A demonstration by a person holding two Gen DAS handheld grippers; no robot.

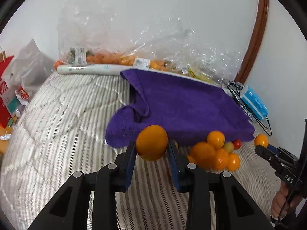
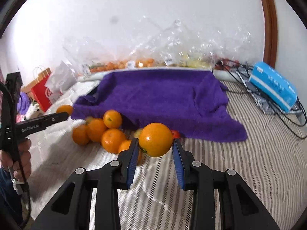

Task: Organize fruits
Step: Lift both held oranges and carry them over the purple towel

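Left gripper point(image 1: 151, 145) clamped on an orange point(image 1: 152, 142) at lower centre, off the striped bed point(image 1: 57, 115). Right gripper point(image 2: 155, 143) clamped on another orange point(image 2: 155, 139). Heap of oranges point(image 2: 99, 132) left of it, beside purple towel point(image 2: 163, 99).

A bed with a grey-and-white striped quilt point(image 2: 239, 163) carries everything. A purple towel point(image 2: 159, 99) is draped over something low at its middle, the front edge spilling onto the quilt. Just before that edge lies a heap of oranges point(image 2: 99, 132) with a red tomato point(image 1: 237, 143) beside them. Along the far side rest a white roll point(image 1: 88, 70) and clear bags of fruit point(image 1: 119, 44), blurred. At the right lie a blue box point(image 2: 274, 88) and black cables point(image 2: 295, 118).
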